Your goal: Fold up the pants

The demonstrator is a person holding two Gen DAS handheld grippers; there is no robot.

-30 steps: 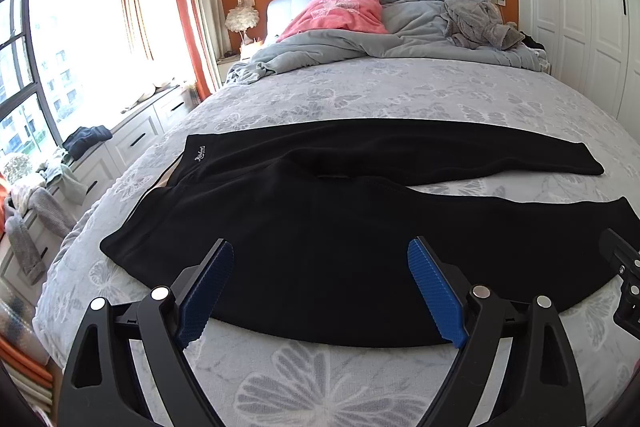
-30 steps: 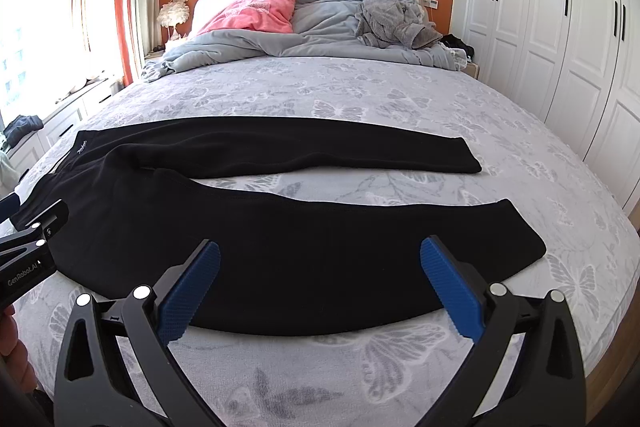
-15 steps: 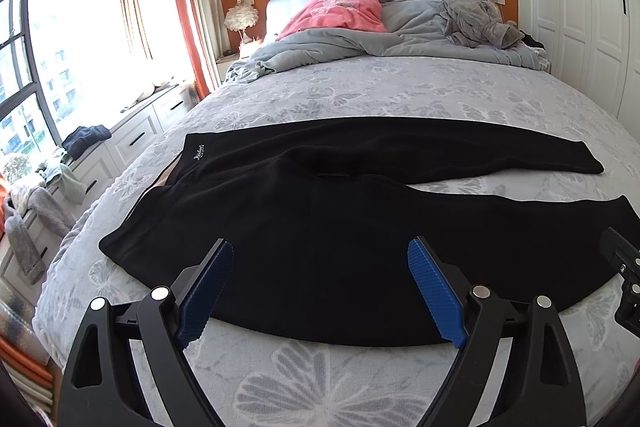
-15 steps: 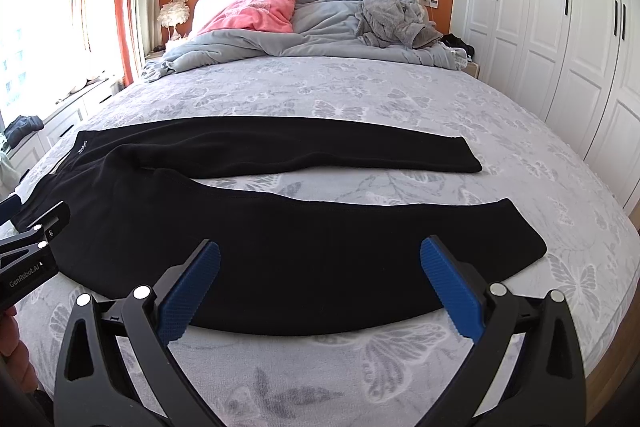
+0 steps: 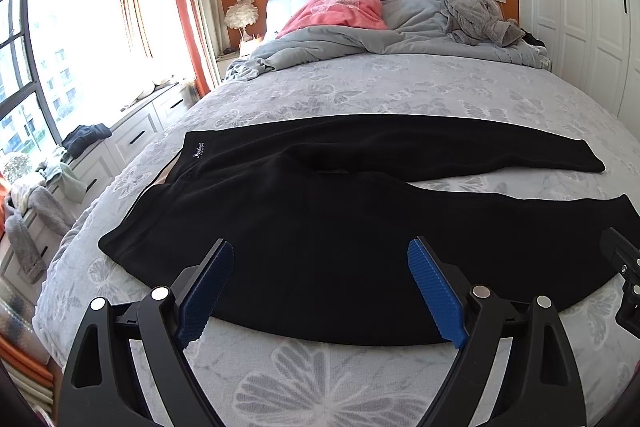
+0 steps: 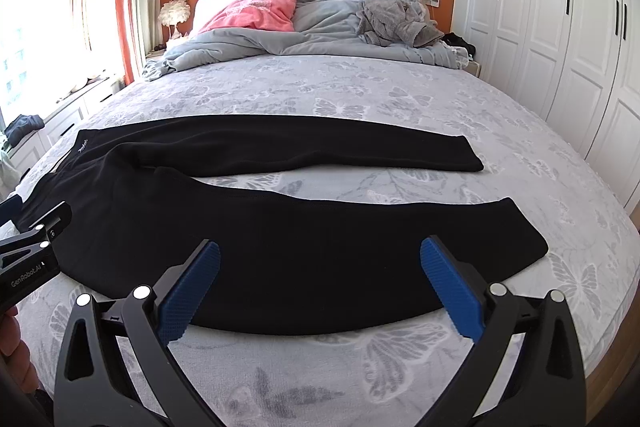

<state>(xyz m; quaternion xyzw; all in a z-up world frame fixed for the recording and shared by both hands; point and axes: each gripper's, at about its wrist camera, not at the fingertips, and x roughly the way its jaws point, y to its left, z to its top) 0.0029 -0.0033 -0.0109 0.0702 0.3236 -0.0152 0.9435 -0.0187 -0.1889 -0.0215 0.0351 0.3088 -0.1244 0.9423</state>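
Note:
Black pants (image 5: 320, 219) lie flat across the grey patterned bed (image 5: 360, 91), waistband to the left, both legs spread apart toward the right. They also show in the right wrist view (image 6: 280, 235). My left gripper (image 5: 320, 287) is open and empty, hovering over the pants' near edge by the seat. My right gripper (image 6: 320, 287) is open and empty over the near leg. The near leg's cuff (image 6: 524, 231) lies right of my right gripper. The left gripper shows at the left edge of the right wrist view (image 6: 32, 251).
A rumpled grey duvet (image 5: 400, 31), a pink pillow (image 5: 340, 7) and a grey garment (image 5: 480, 19) lie at the bed's head. White wardrobes (image 6: 560, 27) stand on the right. A window bench with clothes (image 5: 60, 167) runs along the left.

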